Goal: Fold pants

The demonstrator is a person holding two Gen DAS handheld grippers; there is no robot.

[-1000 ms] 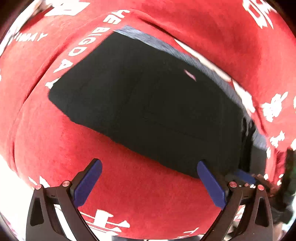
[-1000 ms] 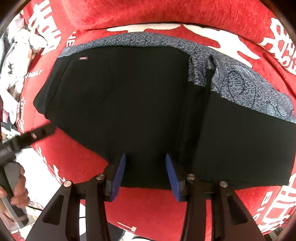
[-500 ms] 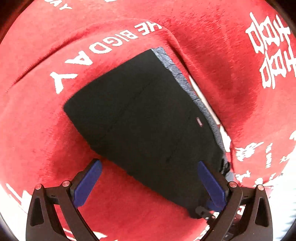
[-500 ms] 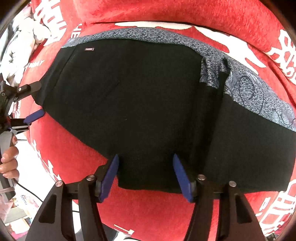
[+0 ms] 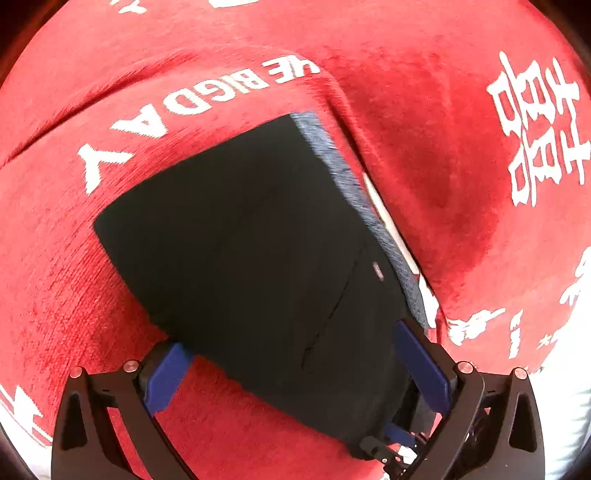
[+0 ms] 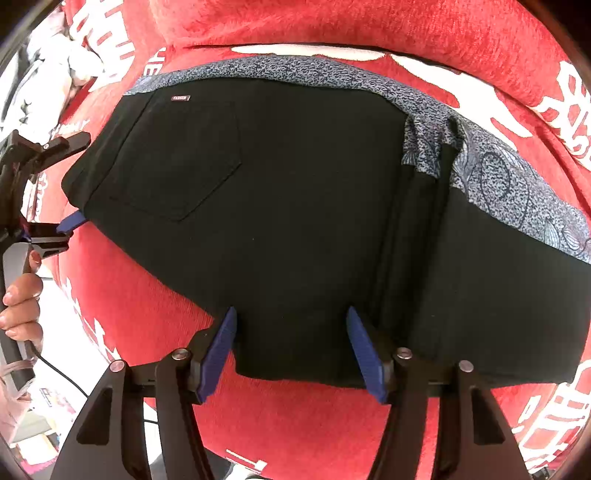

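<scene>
Black pants (image 6: pixel 295 206) with a grey patterned waistband (image 6: pixel 491 177) lie folded flat on a red cloth (image 6: pixel 332 29) with white lettering. My right gripper (image 6: pixel 291 350) points steeply down at their near edge. It is open, and the flat black cloth lies between its blue pads (image 6: pixel 218 354) without being pinched. My left gripper (image 5: pixel 295 365) stands wide open at the pants' (image 5: pixel 251 258) short end, one corner of them between its fingers. In the right wrist view the left gripper (image 6: pixel 74 181) shows at the left edge, held by a hand (image 6: pixel 22 295).
The red cloth (image 5: pixel 443 129) rises in a soft ridge behind the pants. White garments (image 6: pixel 55 55) lie at the far left. The cloth's edge drops off at the near left, where a cable (image 6: pixel 62 373) and a floor show.
The left gripper has swung round and closed in on the pants' short end, whose corner now lies between its fingers. The right jaws have widened over the near edge.
</scene>
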